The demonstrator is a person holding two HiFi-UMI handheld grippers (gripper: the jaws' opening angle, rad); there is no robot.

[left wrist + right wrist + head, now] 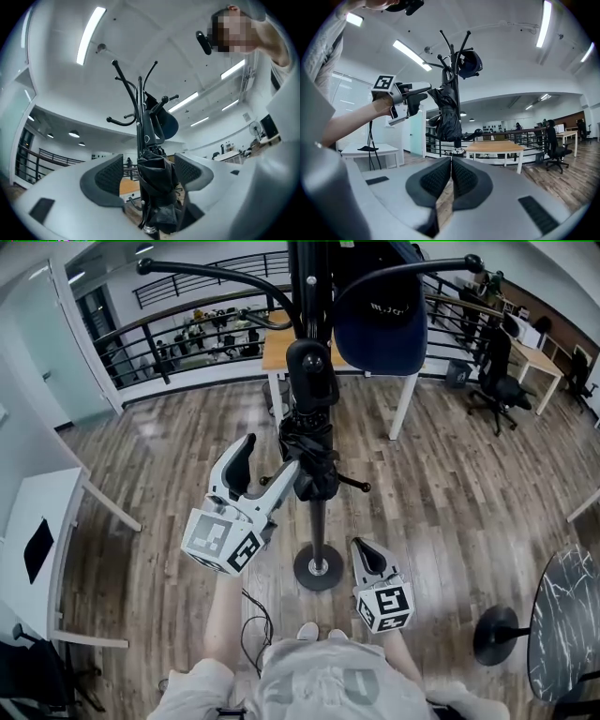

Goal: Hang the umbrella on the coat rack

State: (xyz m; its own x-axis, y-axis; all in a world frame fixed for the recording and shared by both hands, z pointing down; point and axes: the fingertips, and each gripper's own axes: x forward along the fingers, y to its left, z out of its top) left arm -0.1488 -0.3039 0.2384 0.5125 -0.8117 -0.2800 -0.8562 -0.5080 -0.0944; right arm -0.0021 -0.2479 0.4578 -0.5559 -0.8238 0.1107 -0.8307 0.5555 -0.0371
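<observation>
A folded black umbrella [309, 470] hangs against the pole of the black coat rack [319, 526], just below its hooks. My left gripper [272, 460] is open, its jaws on either side of the umbrella [157, 187]. The right pad [192, 173] is next to the fabric, and a gap shows at the left pad. My right gripper [370, 559] is shut on nothing and hangs low near the rack's base [319, 568]. In the right gripper view its pads meet [451, 176], with the umbrella [447, 115] and left gripper [423, 93] further off.
A dark blue cap [380, 320] hangs on an upper hook. Behind the rack stand a wooden table [277, 352] and a black railing [150, 343]. An office chair [497, 381] is at the right. A round marble table [567, 615] and a white desk [37, 540] flank me.
</observation>
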